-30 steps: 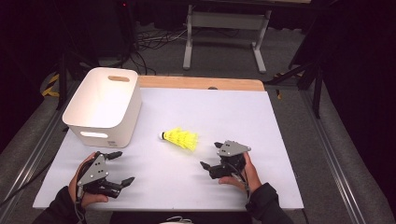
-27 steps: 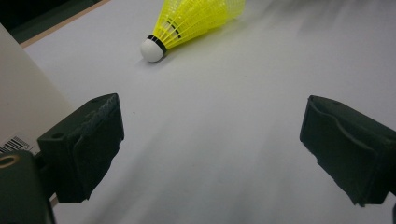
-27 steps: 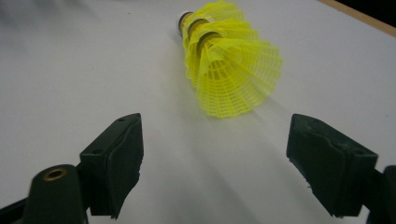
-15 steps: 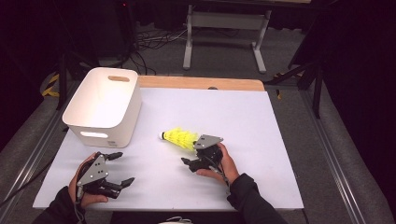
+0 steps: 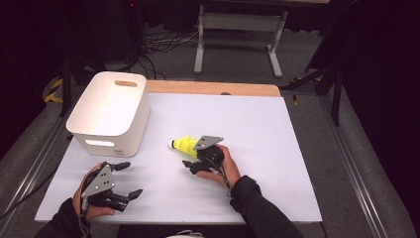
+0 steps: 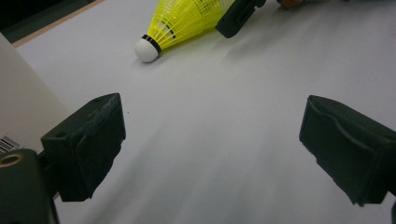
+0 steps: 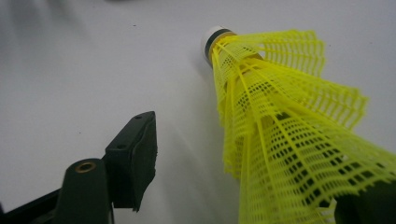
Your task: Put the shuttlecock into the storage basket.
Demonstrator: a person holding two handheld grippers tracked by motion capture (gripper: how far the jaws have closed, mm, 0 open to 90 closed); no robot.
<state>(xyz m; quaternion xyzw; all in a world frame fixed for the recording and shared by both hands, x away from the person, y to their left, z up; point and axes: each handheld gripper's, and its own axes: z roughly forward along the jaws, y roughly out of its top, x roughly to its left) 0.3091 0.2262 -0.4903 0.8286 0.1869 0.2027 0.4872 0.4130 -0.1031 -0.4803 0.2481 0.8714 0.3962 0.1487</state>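
Yellow plastic mesh marks the shuttlecock point(image 5: 184, 144), lying on its side on the white table point(image 5: 277, 148), well apart from the white bin point(image 5: 110, 113) and pointing its white cork tip toward it. We have our right gripper point(image 5: 190, 159) at the skirt end; its jaws have just been closing, the skirt between them, not yet clamped. Next we judge the jaws must pinch the skirt gently. Nearer us than the bin, our left gripper point(image 5: 126, 179) rests with jaws wide apart, holding nothing.

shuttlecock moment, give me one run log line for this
right gripper: jaws closing around yellow shuttlecock, grip unconfirmed | left gripper: open, idle | shuttlecock: lying on table | white bin: upright, beside it
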